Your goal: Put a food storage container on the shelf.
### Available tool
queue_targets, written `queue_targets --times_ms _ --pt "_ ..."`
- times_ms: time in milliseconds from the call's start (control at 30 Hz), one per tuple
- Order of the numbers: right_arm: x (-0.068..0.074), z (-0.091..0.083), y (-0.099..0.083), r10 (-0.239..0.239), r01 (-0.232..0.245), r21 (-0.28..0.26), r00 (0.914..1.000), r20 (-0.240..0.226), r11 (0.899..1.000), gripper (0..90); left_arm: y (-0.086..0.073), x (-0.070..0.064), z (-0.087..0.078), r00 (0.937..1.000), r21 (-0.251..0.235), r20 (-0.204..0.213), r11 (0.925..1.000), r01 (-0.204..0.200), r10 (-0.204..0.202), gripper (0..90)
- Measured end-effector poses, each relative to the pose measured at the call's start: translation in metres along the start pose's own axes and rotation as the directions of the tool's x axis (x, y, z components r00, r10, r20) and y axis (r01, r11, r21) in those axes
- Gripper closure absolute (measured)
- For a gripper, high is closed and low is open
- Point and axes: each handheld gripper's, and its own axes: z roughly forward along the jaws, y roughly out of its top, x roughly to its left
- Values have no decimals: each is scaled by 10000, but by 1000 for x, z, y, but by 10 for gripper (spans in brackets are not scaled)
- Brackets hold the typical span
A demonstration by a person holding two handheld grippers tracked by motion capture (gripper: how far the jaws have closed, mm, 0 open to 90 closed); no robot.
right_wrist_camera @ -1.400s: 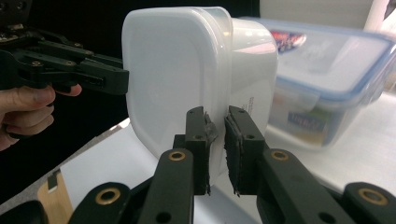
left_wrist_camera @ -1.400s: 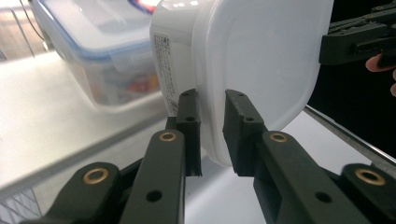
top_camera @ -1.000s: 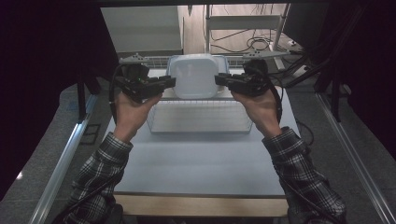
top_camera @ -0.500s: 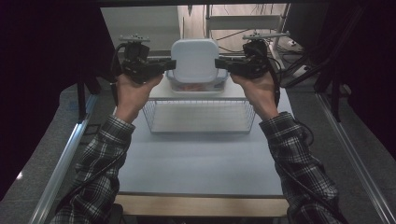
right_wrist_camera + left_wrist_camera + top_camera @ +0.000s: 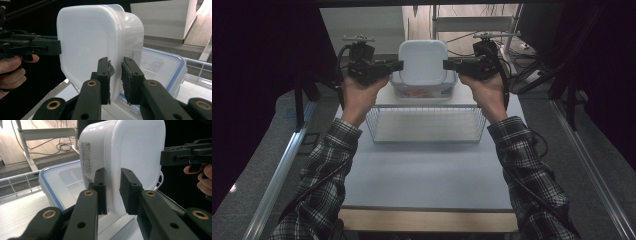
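The white box (image 5: 423, 62) was held in the air, tipped on its side with its lid facing the person, above the far edge of the table (image 5: 427, 175). The left gripper (image 5: 113, 192) was clamped on the lid rim at one side, and the right gripper (image 5: 116, 75) was clamped on the rim at the opposite side. The lifting seemed done; setting the box down somewhere was left, and the pictures did not tell where. Just under it lay a clear box (image 5: 422, 91) with a blue-edged lid, resting on top of a wire basket (image 5: 427, 125) at the far middle of the table. This clear box stood in the way of a straight lowering. Beyond the table there were a metal frame (image 5: 472, 22) and cables.
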Motion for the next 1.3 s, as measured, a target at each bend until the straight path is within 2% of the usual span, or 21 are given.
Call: queue_targets --times_ms 133,367,467,600,633,833,1000,1167,1300 --pt "1 2 2 17 -17 2 10000 36 10000 717 0 0 1 9999 -117 107 9999 34 -33 677" --pt "2 6 3 -33 32 45 9999 112 10000 690 0 3 5 9999 -173 82 9998 115 -113 636" --pt "3 11 3 -126 124 84 9995 281 9999 651 -1 6 8 9998 -127 26 9998 173 -173 631" --pt "2 12 3 40 -41 38 9995 305 10000 641 -1 10 12 9995 -116 159 9995 285 -283 610" --pt "1 13 4 70 -71 43 9995 292 10000 635 -1 12 13 9988 -143 255 9990 425 -422 610" --pt "1 15 4 -11 11 0 9989 471 10000 607 0 13 17 9983 -151 253 9985 535 -531 589" --pt "2 16 5 -95 101 -78 9975 704 9999 603 1 13 20 9987 -26 253 9990 447 -446 545" --pt "3 19 4 -160 175 -171 9962 861 9997 603 1 19 22 9963 -97 448 9972 738 -733 523" --pt "4 19 5 -181 197 -173 9956 916 9997 602 3 18 24 9978 -186 181 9977 648 -645 503"
